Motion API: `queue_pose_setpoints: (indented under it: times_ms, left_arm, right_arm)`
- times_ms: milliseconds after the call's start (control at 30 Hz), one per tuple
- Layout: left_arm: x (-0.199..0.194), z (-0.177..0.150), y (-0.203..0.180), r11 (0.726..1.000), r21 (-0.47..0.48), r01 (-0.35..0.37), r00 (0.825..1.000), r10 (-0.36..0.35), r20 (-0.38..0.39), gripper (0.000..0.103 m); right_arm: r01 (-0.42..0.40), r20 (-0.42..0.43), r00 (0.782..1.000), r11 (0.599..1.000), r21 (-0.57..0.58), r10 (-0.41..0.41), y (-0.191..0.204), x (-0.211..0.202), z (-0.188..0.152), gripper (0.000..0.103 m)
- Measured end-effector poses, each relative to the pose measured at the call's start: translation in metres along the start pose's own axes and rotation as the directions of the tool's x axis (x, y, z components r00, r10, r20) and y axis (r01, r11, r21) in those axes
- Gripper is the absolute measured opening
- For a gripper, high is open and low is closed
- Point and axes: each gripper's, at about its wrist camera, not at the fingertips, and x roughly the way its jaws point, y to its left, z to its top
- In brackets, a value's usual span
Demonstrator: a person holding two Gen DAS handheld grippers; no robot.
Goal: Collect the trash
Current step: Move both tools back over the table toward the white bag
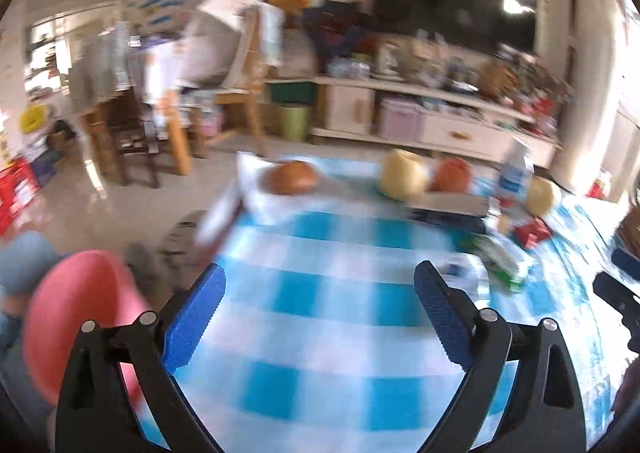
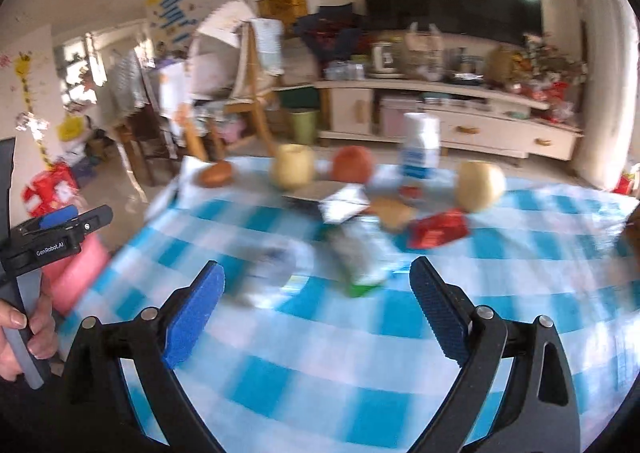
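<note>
The left tool [image 1: 319,285] hangs wide open and empty over the blue-checked tablecloth [image 1: 320,333], beside a pink bin [image 1: 76,309].

tablecloth [image 2: 320,373]: blue and white check
gripper pads [image 2: 192,317]: bright blue, on black arms
bin [image 1: 72,313]: pink
pears [image 2: 292,165]: pale yellow
apple [image 2: 352,164]: orange-red
packet [image 2: 438,229]: red
carton [image 2: 420,145]: white with a blue band
bucket on the floor [image 2: 304,127]: light green
cabinet [image 2: 480,129]: white
</note>
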Motion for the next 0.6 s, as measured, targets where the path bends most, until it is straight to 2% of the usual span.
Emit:
queue_pose_setpoints:
  times_ms: [100,200,400,600]
  left_arm:
    - [0.025,-0.005,-0.046,0.998,0.042,0.047,0.999,-0.046,-0.016,0.094]
    - [0.045,-0.011,-0.074,0.996,0.062,0.066,0.997,-0.064,-0.04,0.094]
    - [0.085,-0.02,-0.102,0.995,0.095,0.021,0.994,-0.011,-0.108,0.094]
    - [0.098,-0.028,-0.118,0.979,0.204,-0.001,0.991,0.029,-0.13,0.094]
  right_arm:
    - [-0.003,-0.037,0.999,0.999,-0.037,0.002,-0.027,0.02,0.003,0.095]
    - [-0.051,-0.069,0.997,0.994,-0.095,0.044,-0.036,0.046,0.004,0.095]
    - [-0.102,-0.128,0.988,0.986,-0.129,0.086,-0.038,0.096,0.008,0.095]
    - [-0.097,-0.163,0.984,0.982,-0.163,0.07,-0.035,0.124,0.005,0.095]
